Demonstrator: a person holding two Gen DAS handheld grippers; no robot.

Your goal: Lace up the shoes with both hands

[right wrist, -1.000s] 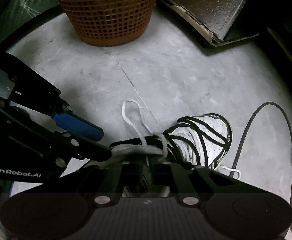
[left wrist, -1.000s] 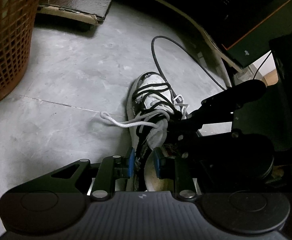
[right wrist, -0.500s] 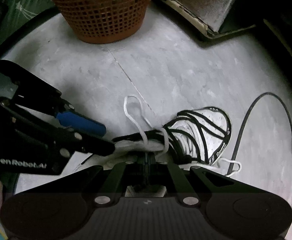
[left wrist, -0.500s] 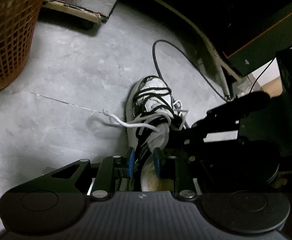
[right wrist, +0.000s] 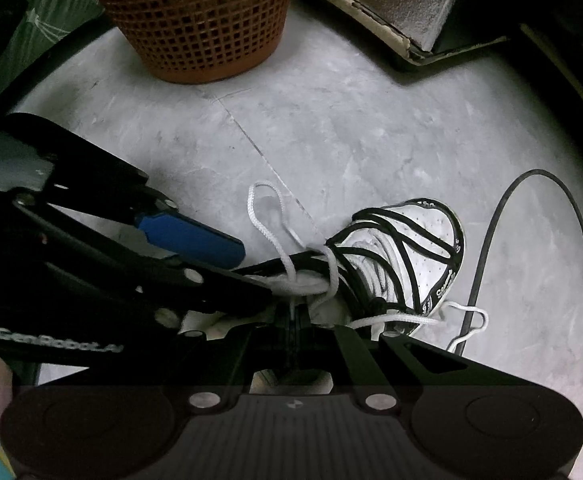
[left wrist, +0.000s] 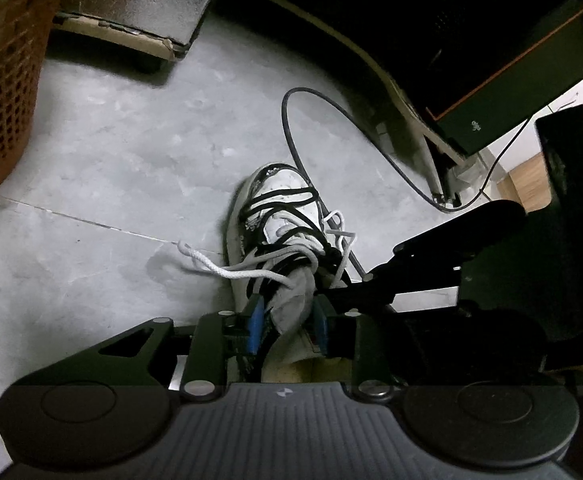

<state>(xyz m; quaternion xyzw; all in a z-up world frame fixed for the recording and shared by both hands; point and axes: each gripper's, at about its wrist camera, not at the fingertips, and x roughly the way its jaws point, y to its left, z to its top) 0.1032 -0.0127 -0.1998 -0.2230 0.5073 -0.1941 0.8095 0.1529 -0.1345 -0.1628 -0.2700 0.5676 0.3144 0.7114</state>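
While the shoe (left wrist: 279, 232) lies on the grey floor (left wrist: 111, 152), the right gripper (right wrist: 294, 322) pinches its white lace (right wrist: 291, 276) shut above the tongue (left wrist: 295, 300) — the left gripper (left wrist: 285, 322), just widening, straddles it loosely; likely next, regripping the loop.

Grey concrete floor (right wrist: 371, 128) with a seam, white-and-black shoe (right wrist: 419, 252), orange mesh basket (right wrist: 199, 20), black cable (right wrist: 531, 240), foil-faced board (left wrist: 151, 4)

The heel of the white, black-striped sneaker (left wrist: 287, 216) is hidden behind the left gripper (left wrist: 286, 318) at the frame's bottom centre. The orange plastic mesh basket (right wrist: 195, 20) is cut off by the top edge. Whether the right gripper (right wrist: 293, 330) pinches the white woven shoelace (right wrist: 275, 236) cannot be told.
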